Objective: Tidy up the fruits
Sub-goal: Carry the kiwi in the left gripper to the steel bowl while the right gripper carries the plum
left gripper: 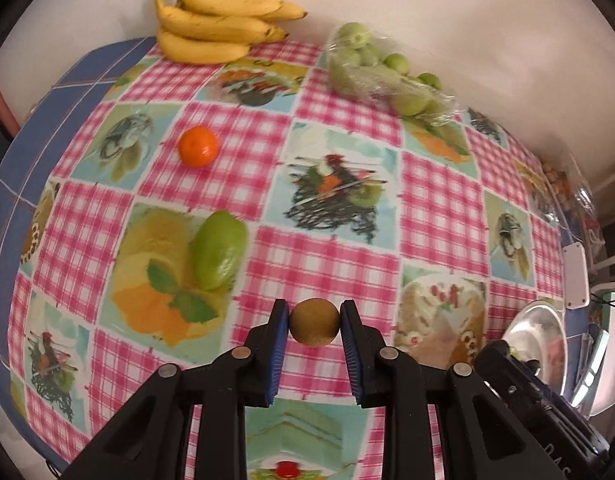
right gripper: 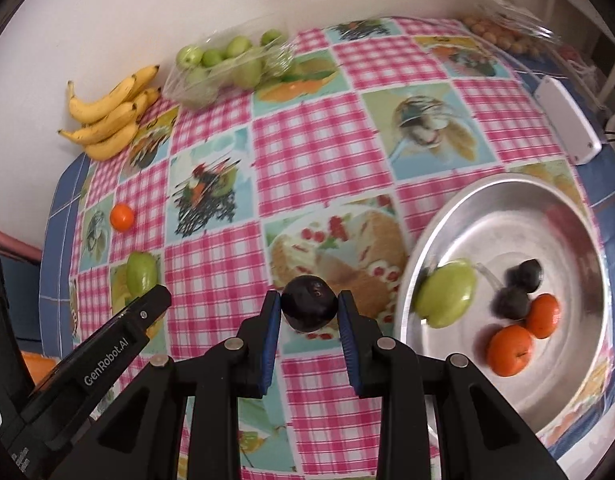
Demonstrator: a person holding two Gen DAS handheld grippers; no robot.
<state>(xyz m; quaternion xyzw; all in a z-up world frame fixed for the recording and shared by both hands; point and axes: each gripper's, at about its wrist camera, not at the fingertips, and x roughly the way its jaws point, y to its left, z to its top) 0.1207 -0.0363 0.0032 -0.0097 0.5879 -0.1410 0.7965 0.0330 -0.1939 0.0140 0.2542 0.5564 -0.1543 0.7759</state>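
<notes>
My left gripper (left gripper: 314,322) is shut on a brown kiwi (left gripper: 314,323), held above the checked tablecloth. My right gripper (right gripper: 309,309) is shut on a dark plum (right gripper: 308,306), just left of a metal tray (right gripper: 587,240). The tray holds a green fruit (right gripper: 447,295), two dark plums (right gripper: 521,288) and two oranges (right gripper: 521,340). On the cloth lie a loose orange (left gripper: 199,147), also in the right wrist view (right gripper: 121,217), and a green fruit (left gripper: 218,254), seen there too (right gripper: 141,273). The left gripper's body (right gripper: 91,368) shows at the lower left of the right wrist view.
A bunch of bananas (left gripper: 217,24) and a plastic bag of green fruits (left gripper: 381,72) lie by the far wall. A white box (right gripper: 567,120) and a bag of small fruits (right gripper: 503,32) sit at the right edge. The tray's rim also shows in the left wrist view (left gripper: 537,344).
</notes>
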